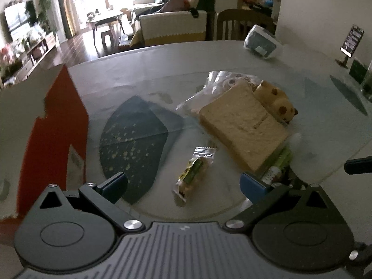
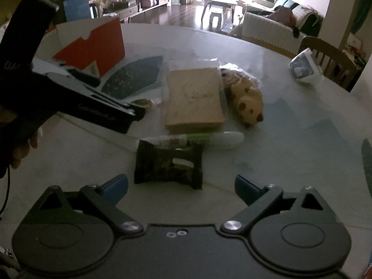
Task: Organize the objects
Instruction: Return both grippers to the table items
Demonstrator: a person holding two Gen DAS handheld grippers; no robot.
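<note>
From the left wrist, the left gripper [image 1: 183, 183] hovers with fingers spread wide, a clear-wrapped snack bar [image 1: 193, 174] lying on the table [image 1: 162, 55] between them, bagged sliced bread [image 1: 241, 125] beyond. From the right wrist, the right gripper [image 2: 181, 186] is equally spread, a dark snack packet [image 2: 169, 165] just ahead between its fingertips; only here the red box [image 2: 97, 46] shows whole.

Round glass-topped bench [image 2: 290, 139] w/ bagged bread [image 2: 194, 100], spotted bun [image 2: 247, 103], dark snack pack [image 2: 169, 166], green tube [image 2: 209, 138], small snack packet [image 1: 194, 173], red box [image 2: 97, 46].
</note>
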